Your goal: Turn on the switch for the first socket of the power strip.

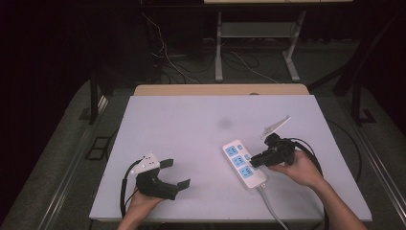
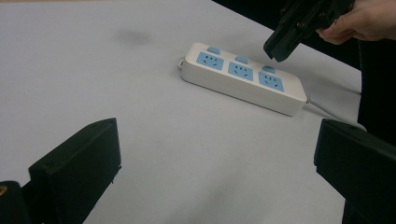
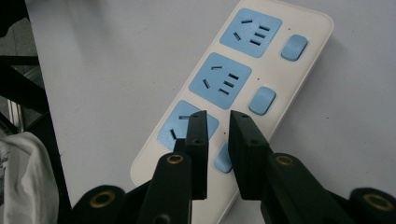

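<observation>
The right tongs [image 1: 255,161] sit at the near right of the table, held in the person's right hand [image 1: 299,168]. Their two black jaws are almost together, with only a narrow gap between them, and nothing is held in that gap. In the right gripper view the tips hang over the nearest blue socket and its blue switch on a white power strip [image 3: 243,88]; whether they touch the strip cannot be told. A grey three-cornered plate [image 1: 276,125] rises from the top of these tongs.

The left tongs [image 1: 175,173] are at the near left of the table, well apart from the strip, held in the left hand [image 1: 140,203]. Their jaws are spread wide and hold nothing.

The power strip [image 1: 243,163] lies flat on the near right part of the white table [image 1: 191,129], angled so that one end points toward the far left. It has three blue sockets in a row, each with a small blue switch beside it. Its white cable [image 1: 272,206] runs from the near end toward the near edge of the table.

A faint dark smudge [image 1: 224,123] marks the table beyond the strip. Past the far edge, loose cables [image 1: 167,60] lie on a dark floor.
</observation>
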`<state>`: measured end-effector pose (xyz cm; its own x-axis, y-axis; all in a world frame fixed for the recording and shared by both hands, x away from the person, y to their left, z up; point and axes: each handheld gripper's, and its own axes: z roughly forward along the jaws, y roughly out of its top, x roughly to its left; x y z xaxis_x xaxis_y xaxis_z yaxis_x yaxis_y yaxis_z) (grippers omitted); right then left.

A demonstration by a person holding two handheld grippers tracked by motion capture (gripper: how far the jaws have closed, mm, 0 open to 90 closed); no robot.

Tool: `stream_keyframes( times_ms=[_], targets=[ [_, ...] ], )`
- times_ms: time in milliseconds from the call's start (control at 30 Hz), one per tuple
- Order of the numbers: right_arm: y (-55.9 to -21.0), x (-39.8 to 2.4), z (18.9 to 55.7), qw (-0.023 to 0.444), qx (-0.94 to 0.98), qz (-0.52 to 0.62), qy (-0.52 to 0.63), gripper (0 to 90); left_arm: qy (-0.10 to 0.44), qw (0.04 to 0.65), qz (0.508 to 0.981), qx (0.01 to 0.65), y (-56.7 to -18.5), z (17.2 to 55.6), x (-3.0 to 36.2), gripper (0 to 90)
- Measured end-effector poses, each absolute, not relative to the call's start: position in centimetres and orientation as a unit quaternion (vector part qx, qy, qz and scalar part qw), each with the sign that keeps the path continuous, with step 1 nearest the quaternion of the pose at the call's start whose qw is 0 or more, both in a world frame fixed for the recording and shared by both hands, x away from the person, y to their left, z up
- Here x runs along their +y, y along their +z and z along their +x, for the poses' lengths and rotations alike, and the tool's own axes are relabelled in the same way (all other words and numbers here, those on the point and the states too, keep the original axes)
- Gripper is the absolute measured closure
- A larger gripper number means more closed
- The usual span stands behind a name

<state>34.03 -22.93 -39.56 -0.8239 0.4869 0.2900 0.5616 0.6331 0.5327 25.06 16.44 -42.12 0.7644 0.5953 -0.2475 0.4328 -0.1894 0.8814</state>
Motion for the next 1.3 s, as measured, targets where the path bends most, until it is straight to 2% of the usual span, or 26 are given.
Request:
stream_keyframes(
  times_ms=[167,267,767,967,1300],
  targets=[
    [-39.9,-22.9,34.1,0.062,-0.905,-0.287,-0.307,83.1,0.075,0.542,0.767,0.335,-42.1,25.1,16.5,0.0],
    [-40.2,-23.0,34.1,0.058,-0.908,-0.284,-0.302,89.2,0.075,0.541,0.767,0.335,-42.1,25.1,16.5,0.0],
    [-40.7,-23.1,34.1,0.053,-0.909,-0.282,-0.303,87.5,0.075,0.54,0.768,0.336,-42.2,25.1,16.4,0.0],
    [-40.7,-22.9,33.9,0.04,-0.913,-0.277,-0.297,89.3,0.075,0.539,0.769,0.335,-42.2,25.1,16.4,0.0],
    [-41.0,-23.3,33.9,0.043,-0.909,-0.28,-0.307,89.8,0.074,0.538,0.77,0.334,-42.2,25.1,16.2,0.0]
  ],
)
